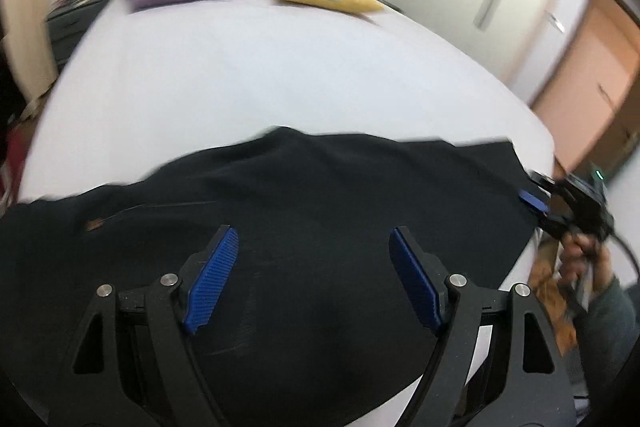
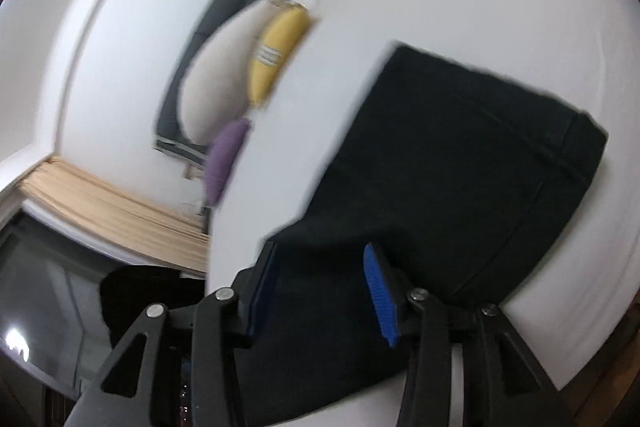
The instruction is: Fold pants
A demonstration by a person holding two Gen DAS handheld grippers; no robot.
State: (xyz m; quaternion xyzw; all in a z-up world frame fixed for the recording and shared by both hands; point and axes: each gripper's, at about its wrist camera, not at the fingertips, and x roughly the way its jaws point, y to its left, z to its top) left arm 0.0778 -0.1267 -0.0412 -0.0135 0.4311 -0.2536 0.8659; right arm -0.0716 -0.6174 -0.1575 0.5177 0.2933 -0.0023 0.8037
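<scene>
Pants: our black pants (image 1: 304, 187) lie spread flat across the near part of the white bed (image 1: 248, 75).
Left gripper (image 1: 314, 267): we hover above the cloth, jaws wide apart, nothing between them.
Right gripper (image 2: 320, 287): jaws partly apart, cloth between them; we cannot tell whether they pinch it.
Doing it well: we judge both ends should be gripped at the edge and carried over together, keeping the fabric taut.

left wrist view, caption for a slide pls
Open left hand-held gripper above black pants spread on a white bed, three pillows behind.
</scene>
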